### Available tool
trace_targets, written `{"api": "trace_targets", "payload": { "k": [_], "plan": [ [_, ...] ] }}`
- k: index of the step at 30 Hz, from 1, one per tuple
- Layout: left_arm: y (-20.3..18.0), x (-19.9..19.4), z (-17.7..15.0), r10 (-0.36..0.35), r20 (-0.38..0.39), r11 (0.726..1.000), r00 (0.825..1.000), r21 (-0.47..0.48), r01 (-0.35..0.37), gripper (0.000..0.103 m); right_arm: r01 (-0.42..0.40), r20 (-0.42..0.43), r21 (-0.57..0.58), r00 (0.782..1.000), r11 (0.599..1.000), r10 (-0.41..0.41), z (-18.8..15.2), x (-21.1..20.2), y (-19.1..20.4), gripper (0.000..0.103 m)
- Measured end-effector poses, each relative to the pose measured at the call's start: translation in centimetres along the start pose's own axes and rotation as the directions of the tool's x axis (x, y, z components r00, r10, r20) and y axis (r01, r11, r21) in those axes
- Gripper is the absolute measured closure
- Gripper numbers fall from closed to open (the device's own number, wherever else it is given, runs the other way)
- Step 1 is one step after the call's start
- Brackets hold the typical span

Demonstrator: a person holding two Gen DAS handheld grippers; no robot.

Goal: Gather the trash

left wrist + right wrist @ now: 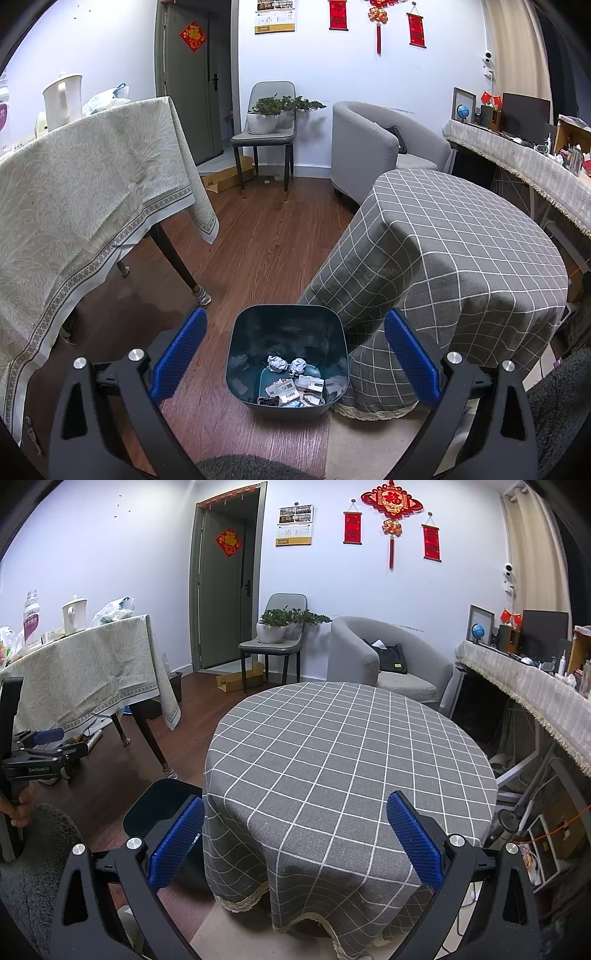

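A dark teal trash bin (288, 354) stands on the wood floor beside the round table. Inside it lie crumpled paper balls (277, 363), labelled wrappers (282, 389) and other scraps. My left gripper (295, 332) hangs open above the bin, its blue pads wide apart and nothing between them. In the right wrist view my right gripper (295, 816) is open too, held over the near edge of the round table (351, 746) with its grey checked cloth. The bin (159, 812) shows at lower left there, partly behind a finger. The left gripper (44, 747) appears at the far left, held by a hand.
A table with a pale green cloth (85, 177) stands at the left, its legs (177, 262) near the bin. Behind are a chair with potted plants (269, 118), a grey armchair (373, 147) and a cluttered side desk (524, 155). A fluffy grey rug (243, 467) lies at the bottom.
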State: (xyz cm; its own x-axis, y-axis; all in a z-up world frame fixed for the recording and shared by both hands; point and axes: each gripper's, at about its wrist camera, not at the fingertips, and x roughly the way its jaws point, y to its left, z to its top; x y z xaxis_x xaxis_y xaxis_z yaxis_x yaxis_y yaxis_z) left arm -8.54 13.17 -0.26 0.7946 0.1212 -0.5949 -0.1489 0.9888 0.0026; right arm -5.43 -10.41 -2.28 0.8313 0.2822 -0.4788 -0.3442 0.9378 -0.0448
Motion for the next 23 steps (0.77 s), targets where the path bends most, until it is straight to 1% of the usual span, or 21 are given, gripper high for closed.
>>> {"api": "trace_targets", "payload": {
  "k": [23],
  "plan": [
    [-0.04, 0.09, -0.03, 0.0, -0.004, 1.0, 1.0, -0.006, 0.0, 0.004, 0.001, -0.003, -0.004, 1.0, 1.0, -0.001, 0.07, 0.01, 0.32, 0.003]
  ]
}}
